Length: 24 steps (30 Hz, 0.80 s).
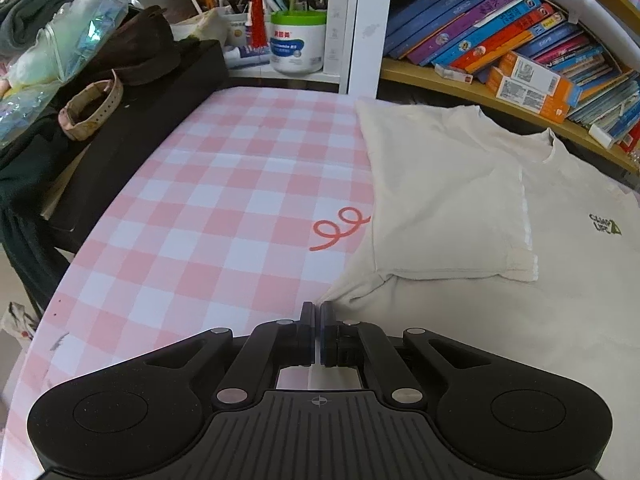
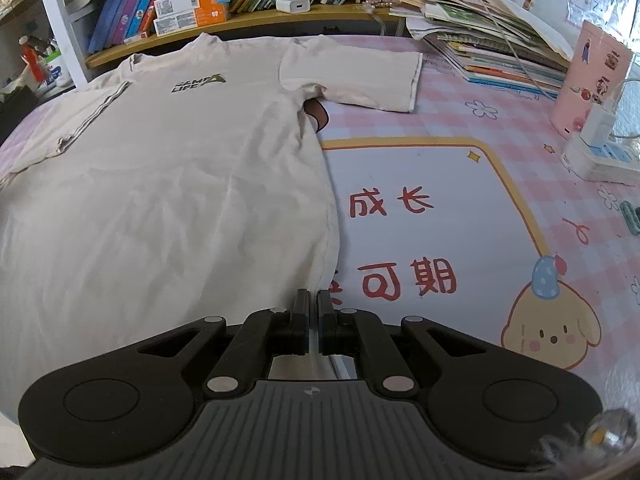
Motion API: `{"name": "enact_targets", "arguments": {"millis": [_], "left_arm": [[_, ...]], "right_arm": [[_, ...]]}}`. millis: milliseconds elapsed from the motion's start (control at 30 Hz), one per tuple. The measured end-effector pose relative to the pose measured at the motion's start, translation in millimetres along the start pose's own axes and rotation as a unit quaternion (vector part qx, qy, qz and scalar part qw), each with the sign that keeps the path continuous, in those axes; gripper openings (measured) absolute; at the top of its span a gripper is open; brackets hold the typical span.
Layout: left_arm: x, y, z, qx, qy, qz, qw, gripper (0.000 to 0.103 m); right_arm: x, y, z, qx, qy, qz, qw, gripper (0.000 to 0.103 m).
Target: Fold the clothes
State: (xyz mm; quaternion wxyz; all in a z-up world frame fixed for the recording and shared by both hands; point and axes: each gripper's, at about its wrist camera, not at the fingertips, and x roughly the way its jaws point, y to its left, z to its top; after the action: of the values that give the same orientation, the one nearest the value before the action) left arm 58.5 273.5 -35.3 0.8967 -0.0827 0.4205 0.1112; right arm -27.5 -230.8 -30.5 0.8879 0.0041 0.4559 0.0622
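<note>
A cream T-shirt with a small dark chest logo lies face up on the pink checked table cover. Its left sleeve is folded in over the body; its right sleeve lies spread out flat. My left gripper is shut on the shirt's left side edge low on the body. My right gripper is shut on the shirt's right side edge near the hem.
A bookshelf with leaning books runs along the back. A black box with a watch strap and bags stands at the left. A magazine stack, a pink box and a power strip sit at the right.
</note>
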Motion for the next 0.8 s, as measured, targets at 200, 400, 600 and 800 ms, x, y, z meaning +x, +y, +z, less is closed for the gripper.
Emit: {"name": "enact_targets", "arguments": {"millis": [200, 400, 600, 800], "left_arm": [[-2.9, 2.7, -3.8, -0.003, -0.005, -0.002, 1.0000, 0.009], [-33.2, -0.9, -15.3, 0.014, -0.044, -0.015, 0.9988, 0.033], [-76.3, -11.3, -46.5, 0.048, -0.075, -0.056, 0.9945, 0.055], [-108.3, -26.9, -74.2, 0.092, -0.101, -0.075, 0.9878, 0.069]], "right_arm": [[1.7, 1.3, 1.2, -0.008, 0.001, -0.006, 1.000, 0.004], [-13.1, 4.6, 3.5, -0.004, -0.026, -0.016, 1.000, 0.006], [-32.2, 20.5, 2.8, -0.005, -0.049, -0.018, 0.999, 0.008], [-49.7, 40.9, -1.7, -0.011, -0.064, -0.016, 0.998, 0.010]]}}
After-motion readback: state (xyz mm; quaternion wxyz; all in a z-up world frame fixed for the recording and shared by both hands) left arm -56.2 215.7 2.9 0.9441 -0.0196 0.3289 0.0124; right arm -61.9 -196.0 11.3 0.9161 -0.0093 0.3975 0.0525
